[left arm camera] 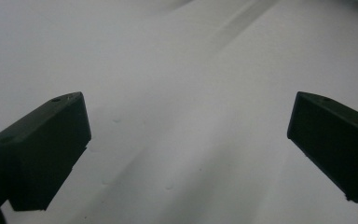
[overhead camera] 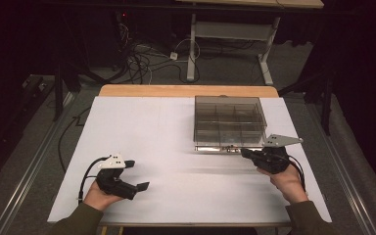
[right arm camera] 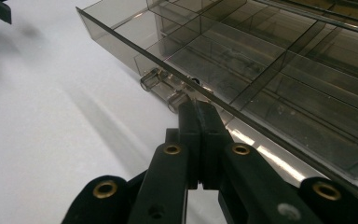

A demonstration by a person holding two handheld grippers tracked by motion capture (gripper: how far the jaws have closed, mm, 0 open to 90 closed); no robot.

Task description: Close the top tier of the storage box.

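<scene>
There, right of centre in the high view, the plastic box (overhead camera: 229, 120) sat on the table (overhead camera: 142, 137). The right hand-held gripper (overhead camera: 245, 152), jaws together, nudged its front latch (right arm camera: 168, 91), seemingly to open it; the left hand-held gripper (overhead camera: 136, 175) waited apart, empty.

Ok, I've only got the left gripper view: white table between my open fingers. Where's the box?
Observer: The box sits on the far right part of the table, well away from the left gripper.
Operator: And the right gripper?
Observer: The right gripper is at the box's near edge, its fingers shut together, tips beside a small clear latch. I cannot tell if they pinch anything.
Operator: Anything inside the box?
Observer: It is smoky clear plastic with dividers, and I see nothing in the compartments.
</scene>
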